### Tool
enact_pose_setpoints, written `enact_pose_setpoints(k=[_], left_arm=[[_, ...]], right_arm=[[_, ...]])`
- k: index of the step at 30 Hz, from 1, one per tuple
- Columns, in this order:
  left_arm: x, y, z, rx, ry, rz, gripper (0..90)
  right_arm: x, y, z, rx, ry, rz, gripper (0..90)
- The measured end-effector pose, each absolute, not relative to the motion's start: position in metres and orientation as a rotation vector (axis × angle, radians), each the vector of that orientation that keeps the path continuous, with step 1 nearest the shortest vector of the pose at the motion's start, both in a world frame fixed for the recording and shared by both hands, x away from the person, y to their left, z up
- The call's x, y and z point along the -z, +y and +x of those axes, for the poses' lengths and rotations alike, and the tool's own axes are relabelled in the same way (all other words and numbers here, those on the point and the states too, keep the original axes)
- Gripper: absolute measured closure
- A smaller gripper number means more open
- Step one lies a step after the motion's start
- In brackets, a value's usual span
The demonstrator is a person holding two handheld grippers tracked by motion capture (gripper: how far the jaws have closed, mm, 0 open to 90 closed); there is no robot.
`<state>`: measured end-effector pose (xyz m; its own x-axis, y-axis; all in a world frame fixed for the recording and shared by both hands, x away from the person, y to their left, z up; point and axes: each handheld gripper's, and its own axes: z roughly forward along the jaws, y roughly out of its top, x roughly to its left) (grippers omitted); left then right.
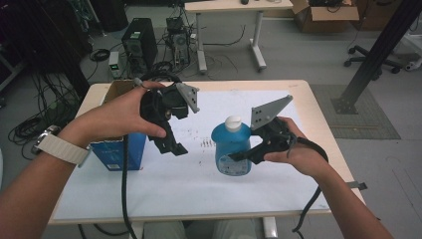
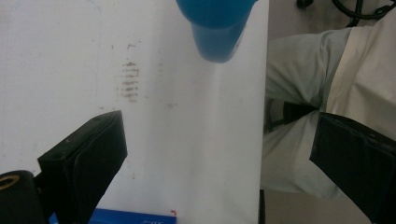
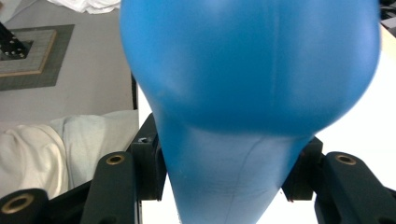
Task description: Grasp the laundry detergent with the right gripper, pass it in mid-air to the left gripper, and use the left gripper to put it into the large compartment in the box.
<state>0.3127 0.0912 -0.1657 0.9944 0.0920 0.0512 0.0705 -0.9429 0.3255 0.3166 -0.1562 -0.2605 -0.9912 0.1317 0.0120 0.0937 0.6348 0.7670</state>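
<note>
A blue bottle (image 1: 232, 147) with a white cap (image 1: 233, 121) is upright at the middle of the table, over the white sheet (image 1: 199, 189). My right gripper (image 1: 239, 155) comes in from the right and is shut on the bottle's lower body. In the right gripper view the bottle (image 3: 252, 70) sits between the black pads (image 3: 149, 163), which press on both sides of it. My left gripper (image 1: 171, 145) hangs above the sheet to the bottle's left, jaws pointing down. In the left gripper view its jaws stand wide apart with nothing between them (image 2: 219, 163); the bottle (image 2: 217, 28) is farther off.
An open carton with a blue side (image 1: 117, 149) stands at the table's left, beside my left hand. Grey smudges (image 1: 204, 143) mark the sheet. The table's near edge (image 1: 199, 218) runs in front of the person's lap (image 2: 299, 70). A computer tower (image 1: 139, 42) and cables lie on the floor behind.
</note>
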Motion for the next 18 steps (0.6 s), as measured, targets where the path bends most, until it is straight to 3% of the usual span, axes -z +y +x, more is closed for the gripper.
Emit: enact_pose_setpoints(k=[18], left_arm=[[0.165,0.09,0.309,-0.076,0.119,2.809,4.2]], right_arm=[[0.259,-0.115,0.321,-1.307,2.864,0.056,44.9]])
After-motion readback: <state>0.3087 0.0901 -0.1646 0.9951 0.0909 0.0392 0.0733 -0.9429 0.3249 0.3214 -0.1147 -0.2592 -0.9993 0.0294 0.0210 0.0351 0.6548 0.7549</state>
